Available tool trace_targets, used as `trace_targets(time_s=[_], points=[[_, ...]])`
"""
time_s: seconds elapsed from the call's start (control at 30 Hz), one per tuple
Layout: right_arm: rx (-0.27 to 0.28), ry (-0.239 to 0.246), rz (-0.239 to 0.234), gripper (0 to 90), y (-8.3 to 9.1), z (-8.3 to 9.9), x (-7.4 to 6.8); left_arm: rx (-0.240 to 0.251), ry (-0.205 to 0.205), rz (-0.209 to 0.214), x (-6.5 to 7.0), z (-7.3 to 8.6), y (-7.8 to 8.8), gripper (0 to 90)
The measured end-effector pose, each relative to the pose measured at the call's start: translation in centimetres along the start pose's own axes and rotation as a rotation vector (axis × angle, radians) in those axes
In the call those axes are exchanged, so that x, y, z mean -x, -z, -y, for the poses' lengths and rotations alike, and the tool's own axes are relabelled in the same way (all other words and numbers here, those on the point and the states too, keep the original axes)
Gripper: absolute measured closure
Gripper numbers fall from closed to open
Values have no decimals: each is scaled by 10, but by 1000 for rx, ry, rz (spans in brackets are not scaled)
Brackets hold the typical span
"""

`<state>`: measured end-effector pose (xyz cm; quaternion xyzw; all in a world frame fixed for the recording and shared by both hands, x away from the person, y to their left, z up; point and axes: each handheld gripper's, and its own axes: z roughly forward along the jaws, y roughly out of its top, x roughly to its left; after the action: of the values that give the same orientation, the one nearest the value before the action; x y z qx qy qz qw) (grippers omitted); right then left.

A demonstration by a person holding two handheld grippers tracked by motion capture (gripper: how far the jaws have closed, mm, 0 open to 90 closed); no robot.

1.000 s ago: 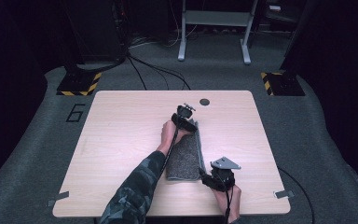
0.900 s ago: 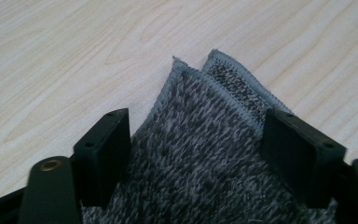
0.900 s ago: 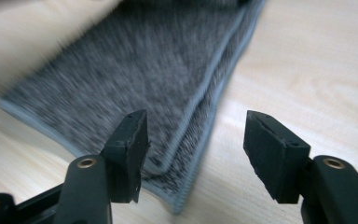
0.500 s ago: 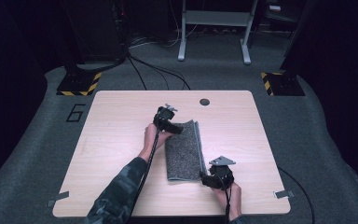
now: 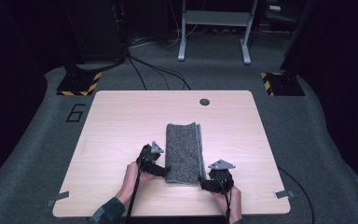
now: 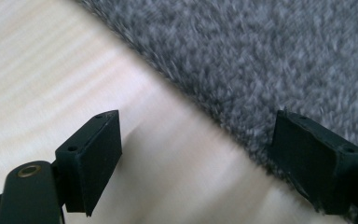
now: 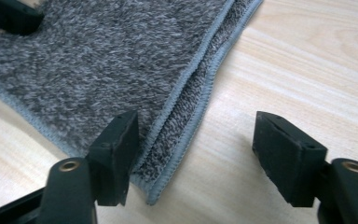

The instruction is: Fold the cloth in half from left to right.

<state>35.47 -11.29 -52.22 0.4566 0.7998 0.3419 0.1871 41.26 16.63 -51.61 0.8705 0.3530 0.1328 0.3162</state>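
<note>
A grey folded towel (image 5: 184, 151) lies lengthwise in the middle of the wooden table (image 5: 121, 121). My left gripper (image 5: 164, 171) sits at the towel's near left corner. Its jaws have just been opening and stand open (image 6: 198, 123), one on bare wood, the other at the towel's (image 6: 261, 51) edge, gripping nothing. My right gripper (image 5: 204, 183) rests at the near right corner. Its jaws have just been opening too, and they stand open (image 7: 196, 121) astride the layered hem of the towel (image 7: 121, 56) without pressing it.
A small round hole (image 5: 204, 101) sits near the table's far edge. On the floor behind, black stands with yellow-black striped bases (image 5: 79, 84) (image 5: 282, 83), cables and a metal frame (image 5: 214, 32). Bare wood lies on both sides of the towel.
My left hand has swept from the towel's far end back to its near left corner. The towel now lies flat and straight. My right gripper has stayed at the near right corner, its jaws wider.
</note>
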Motion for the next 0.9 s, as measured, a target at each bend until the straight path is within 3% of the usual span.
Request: trace_targets(time_s=[0.03,0.2,0.37,0.43,0.53,0.67,0.73,0.8,0.9], points=[[-4,-14,-4,295,1,1,-2,0,-4,-5,2,3,3,162],[-16,10,-41,260,7,6,-8,7,-47,-30,14,16,15,156],[-37,4,-124,209,15,10,-18,13,-22,-5,15,28,23,156],[-14,0,-157,185,19,9,-17,21,-16,6,14,31,26,152],[15,-1,-168,166,21,-1,-11,44,33,31,4,29,31,140],[36,-16,-179,150,13,-26,4,62,91,33,-17,17,32,138],[46,-5,-173,148,5,-40,12,75,112,11,-29,9,28,133],[29,-7,-165,145,-5,-53,20,58,126,33,-41,0,25,132],[18,-9,-156,142,-20,-70,30,55,137,20,-54,-14,19,132]])
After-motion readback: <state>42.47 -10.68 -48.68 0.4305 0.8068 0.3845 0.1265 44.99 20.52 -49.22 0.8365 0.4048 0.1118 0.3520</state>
